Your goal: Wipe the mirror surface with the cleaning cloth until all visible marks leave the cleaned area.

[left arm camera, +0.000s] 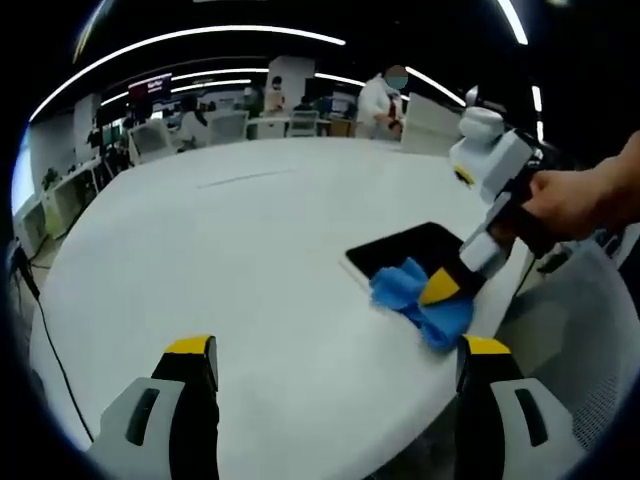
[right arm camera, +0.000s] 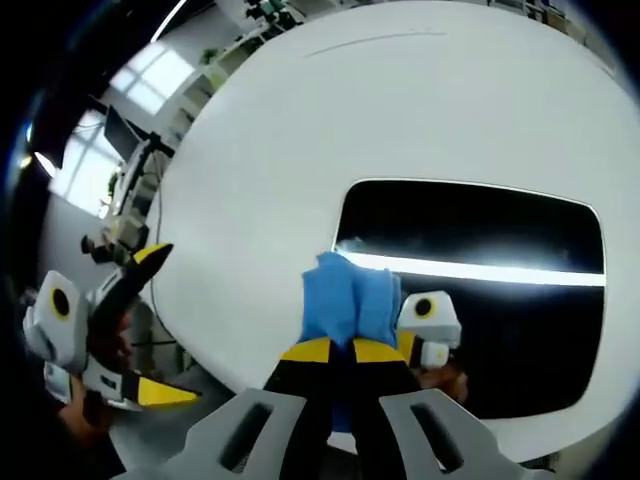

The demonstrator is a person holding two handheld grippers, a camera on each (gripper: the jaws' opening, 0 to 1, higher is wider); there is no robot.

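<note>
Currently, we log the right gripper (right arm camera: pixel 340 352), jaws pinched tight on the blue cleaning cloth (right arm camera: pixel 349 298), which rests on the near-left edge of the dark mirror (right arm camera: pixel 480 270). The mirror lies flat on the white table (left arm camera: pixel 240 260), near its rim. The left gripper (left arm camera: pixel 335 362) hangs above the table with jaws wide apart, holding nothing. In our judgement, good wiping calls for flat, even pressure, overlapping passes across the glass, and a cloth kept bunched under the tips. No brand, label or legible writing noted.

No legible text, distant wall screen (left arm camera: pixel 150 86) lettering too blurred to read
</note>
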